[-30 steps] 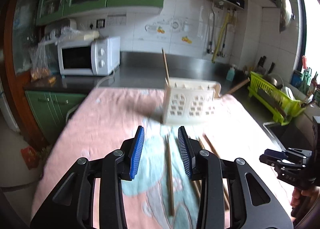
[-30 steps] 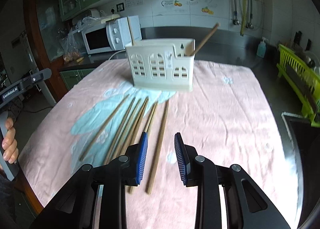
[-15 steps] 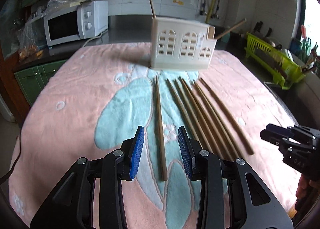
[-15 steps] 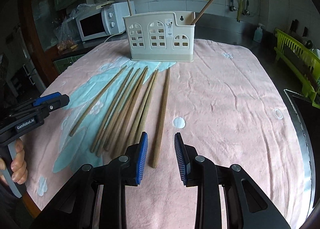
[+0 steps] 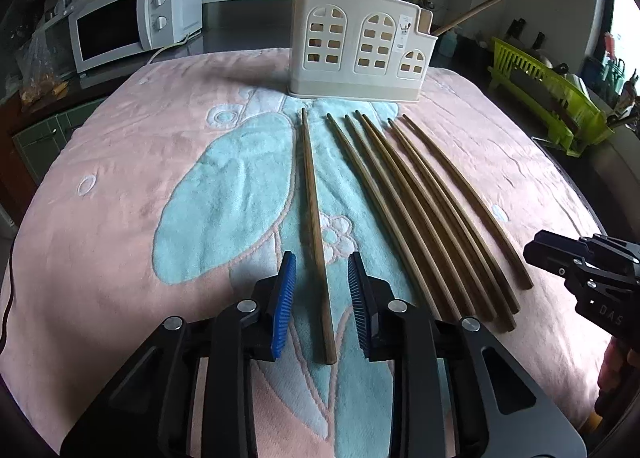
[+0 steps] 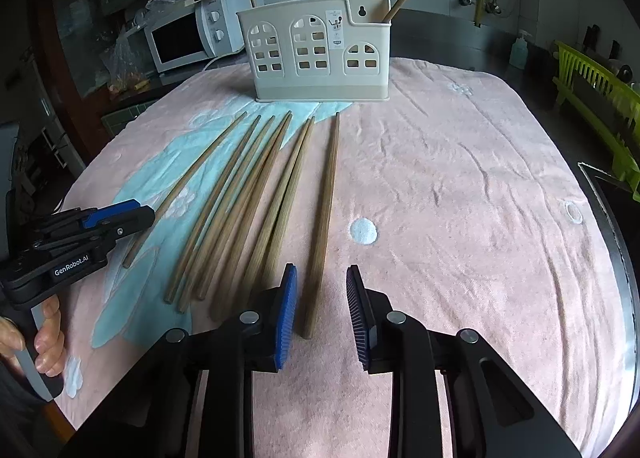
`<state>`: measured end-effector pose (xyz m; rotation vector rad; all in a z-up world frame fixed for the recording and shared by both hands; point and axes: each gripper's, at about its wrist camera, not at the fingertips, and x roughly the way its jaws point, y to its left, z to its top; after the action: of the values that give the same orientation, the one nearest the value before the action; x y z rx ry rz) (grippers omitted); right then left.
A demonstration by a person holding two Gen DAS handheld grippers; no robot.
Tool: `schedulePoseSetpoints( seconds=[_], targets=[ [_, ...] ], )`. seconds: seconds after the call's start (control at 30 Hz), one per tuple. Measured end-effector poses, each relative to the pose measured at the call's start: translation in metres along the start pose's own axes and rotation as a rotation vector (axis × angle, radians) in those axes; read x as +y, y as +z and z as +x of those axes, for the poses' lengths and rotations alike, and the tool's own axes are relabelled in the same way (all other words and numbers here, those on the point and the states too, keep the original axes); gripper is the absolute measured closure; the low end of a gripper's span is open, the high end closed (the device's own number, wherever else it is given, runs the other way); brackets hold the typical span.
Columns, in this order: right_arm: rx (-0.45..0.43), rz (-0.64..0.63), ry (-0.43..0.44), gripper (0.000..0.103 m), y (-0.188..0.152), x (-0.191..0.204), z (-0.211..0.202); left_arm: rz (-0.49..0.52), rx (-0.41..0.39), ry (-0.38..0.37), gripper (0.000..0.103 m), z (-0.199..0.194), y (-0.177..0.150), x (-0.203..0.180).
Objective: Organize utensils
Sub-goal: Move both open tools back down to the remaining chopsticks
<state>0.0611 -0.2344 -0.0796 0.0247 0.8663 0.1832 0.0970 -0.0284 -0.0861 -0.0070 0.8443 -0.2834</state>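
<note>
Pink towel (image 5: 120, 186) with a blue pattern covers the counter, a cream slotted holder (image 5: 360, 54) at its far edge. Seven slim brown wooden chopsticks (image 5: 404, 194) lie fanned before it – two more stand inside. My left gripper (image 5: 320, 298) is closing around the leftmost chopstick (image 5: 314, 218), pads not yet touching; my right gripper (image 6: 320, 302) closes likewise around the rightmost chopstick (image 6: 325, 210).

Brown chopsticks (image 5: 314, 194); pink towel (image 5: 120, 162) with light blue, possibly floral, pattern.
</note>
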Motion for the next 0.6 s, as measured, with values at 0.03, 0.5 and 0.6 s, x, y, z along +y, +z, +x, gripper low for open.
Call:
schedulePoseSetpoints(
  seconds=[0.03,0.5,0.6],
  targets=[
    [0.002,0.003,0.001,0.079,0.0,0.0,0.001,0.002,0.002,-0.002,0.077,0.002,0.0,-0.001],
    [0.022,0.022,0.008,0.083,0.003,-0.004,0.013,-0.001,0.034,-0.003,0.082,0.013,-0.001,0.001],
    [0.018,0.016,0.013,0.083,0.003,0.0,0.013,0.003,0.035,-0.001,0.082,0.013,-0.002,0.0]
  ],
)
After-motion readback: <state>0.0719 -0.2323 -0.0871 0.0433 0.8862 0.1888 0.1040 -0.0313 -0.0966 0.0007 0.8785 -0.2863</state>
